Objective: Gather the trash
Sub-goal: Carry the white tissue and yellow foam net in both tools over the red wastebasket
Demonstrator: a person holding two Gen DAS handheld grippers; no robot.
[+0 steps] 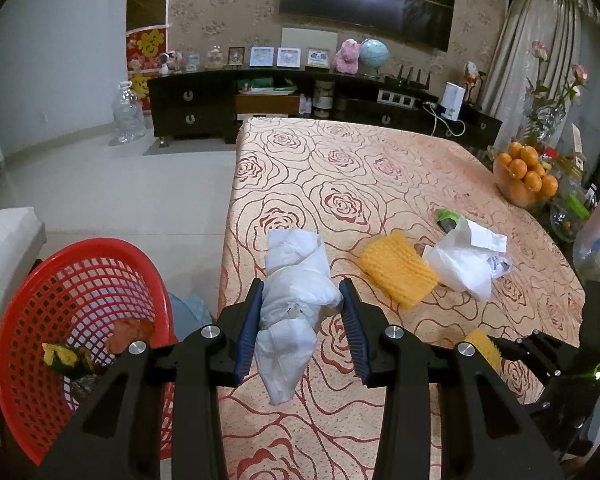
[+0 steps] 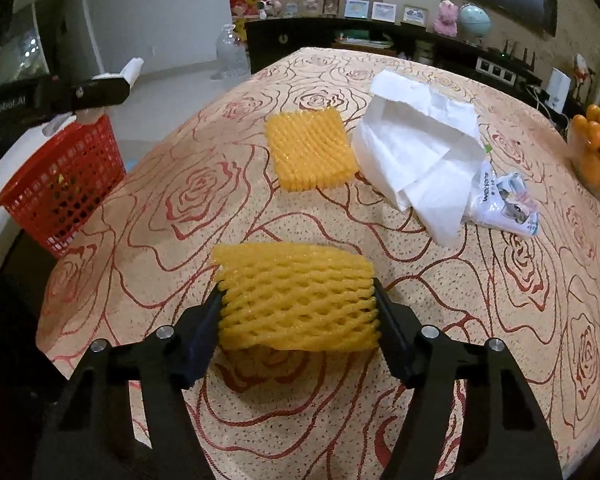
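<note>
1. the left gripper [image 1: 302, 312] holds a crumpled white tissue wad [image 1: 294, 300] pinched between its two blue pads, lifted off the table [image 1: 380, 168] near its left edge; the loose tail of the wad hangs down below the jaws
2. the right gripper [image 2: 298, 312] has its jaws set against both sides of a yellow foam fruit net [image 2: 298, 300], which bulges between them; the net looks raised a little off the cloth, with a shadow under it
3. a red mesh basket [image 1: 60, 280] stands beside the table on the left, lower than the tabletop, and already has some scraps in it, yellow and orange among them
4. a second yellow foam net [image 2: 310, 148] lies flat further out on the rose-patterned tablecloth, apart from both grippers
5. just to its right lies a crumpled white paper sheet [image 2: 416, 148], and a small printed plastic wrapper [image 2: 504, 204] touches the sheet's right edge
6. a small green wrapper [image 1: 448, 218] shows behind the white sheet in the left wrist view
7. a glass bowl of oranges [image 1: 524, 178] sits at the table's far right edge
8. in the right wrist view the left gripper appears at the upper left, above the basket, with the white wad poking out of it
</note>
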